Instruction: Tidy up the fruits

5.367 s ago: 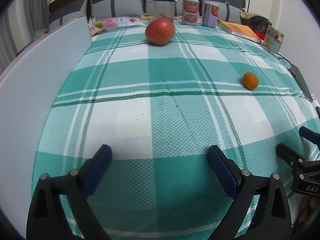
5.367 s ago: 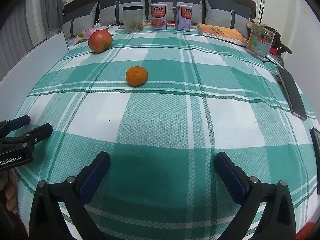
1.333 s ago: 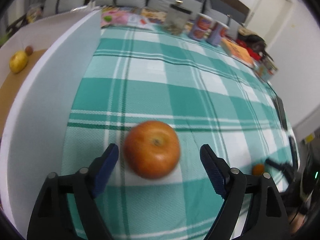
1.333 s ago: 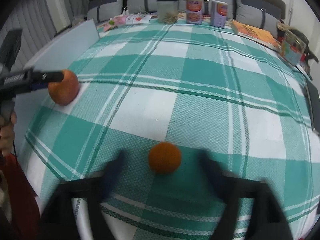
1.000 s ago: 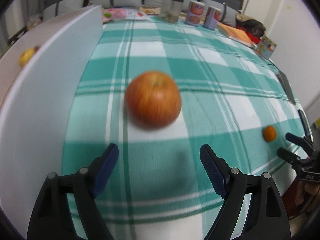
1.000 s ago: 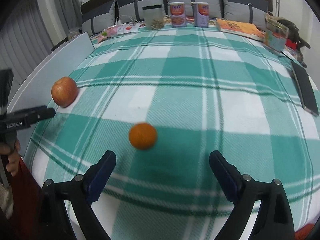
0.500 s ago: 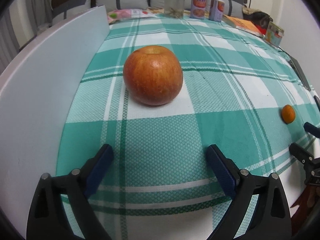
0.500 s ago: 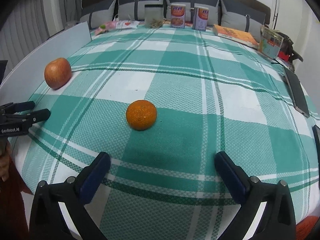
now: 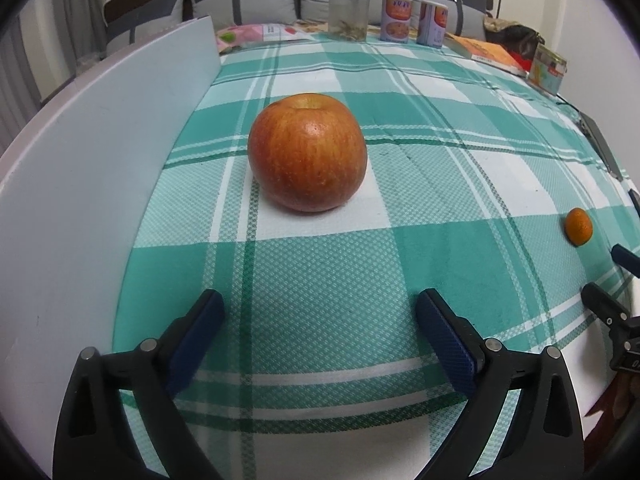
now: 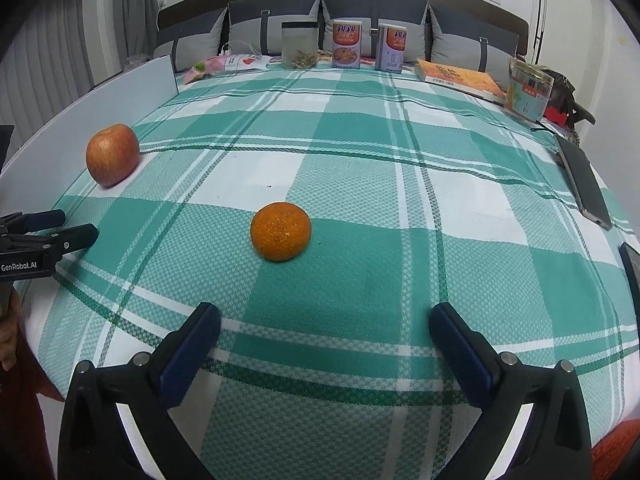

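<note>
The left gripper [image 9: 320, 320] hovers with its jaws spread wide and nothing between them; the apple [image 9: 307, 158] sits straight ahead of it on the green checked cloth [image 9: 440, 184], just off the white board [image 9: 100, 168] on that gripper's left. The right gripper [image 10: 324, 334] is likewise spread apart and empty, with the orange [image 10: 281, 237] resting ahead of it, a little toward its left finger (apple and orange lie well apart). Far beyond both grippers stand a jar [image 10: 299, 45] and two cans [image 10: 347, 45], beside a book [image 10: 460, 78]
</note>
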### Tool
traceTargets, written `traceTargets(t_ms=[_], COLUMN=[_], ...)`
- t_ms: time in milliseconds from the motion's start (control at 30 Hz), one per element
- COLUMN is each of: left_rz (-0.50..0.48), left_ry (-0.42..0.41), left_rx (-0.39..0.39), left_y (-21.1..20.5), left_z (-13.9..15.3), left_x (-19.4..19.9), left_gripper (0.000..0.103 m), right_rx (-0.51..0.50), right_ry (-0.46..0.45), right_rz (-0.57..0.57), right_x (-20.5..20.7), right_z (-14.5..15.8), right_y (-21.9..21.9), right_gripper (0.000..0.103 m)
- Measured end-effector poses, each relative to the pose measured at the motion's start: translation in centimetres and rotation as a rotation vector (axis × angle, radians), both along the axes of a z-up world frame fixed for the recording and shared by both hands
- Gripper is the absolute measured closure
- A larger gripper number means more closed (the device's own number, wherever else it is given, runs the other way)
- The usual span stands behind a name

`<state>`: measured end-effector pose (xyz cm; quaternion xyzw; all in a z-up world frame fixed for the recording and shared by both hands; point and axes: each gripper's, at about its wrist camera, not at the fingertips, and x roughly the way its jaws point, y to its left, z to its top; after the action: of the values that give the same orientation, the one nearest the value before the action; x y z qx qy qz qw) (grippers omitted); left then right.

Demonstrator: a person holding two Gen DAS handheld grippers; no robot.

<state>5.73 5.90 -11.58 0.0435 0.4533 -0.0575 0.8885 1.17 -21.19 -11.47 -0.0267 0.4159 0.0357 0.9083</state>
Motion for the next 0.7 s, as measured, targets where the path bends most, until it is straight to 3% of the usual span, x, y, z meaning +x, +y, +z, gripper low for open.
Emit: traceTargets(t_ms=[333, 467, 567, 700], left_rz=[-0.003, -0.047, -0.071, -0.122], left_ry=[-0.013, 0.038, 0.043, 0.095], left_rx=[-0.023, -0.07, -0.145, -0.11], left_y=[0.4, 1.1, 2.1, 1.5], left_z=[0.0, 0.6, 2.0, 2.4], left_x=[0.1, 0.5, 1.8, 4.9], left_gripper=[0.002, 0.004, 0.004, 0.004], right_rx=[0.005, 0.017, 0.129, 0.158], right_ry=[-0.007, 0.077, 0.106, 0.151], right_rz=[-0.006, 0.029, 0.067, 0.118], right_x=[0.0, 0.7, 1.1, 2.8], right_z=[0.0, 0.6, 1.6, 2.1], right_y=[-0.1, -0.4, -1.2, 0.0], right_gripper=[0.0, 0.0, 0.006, 0.026])
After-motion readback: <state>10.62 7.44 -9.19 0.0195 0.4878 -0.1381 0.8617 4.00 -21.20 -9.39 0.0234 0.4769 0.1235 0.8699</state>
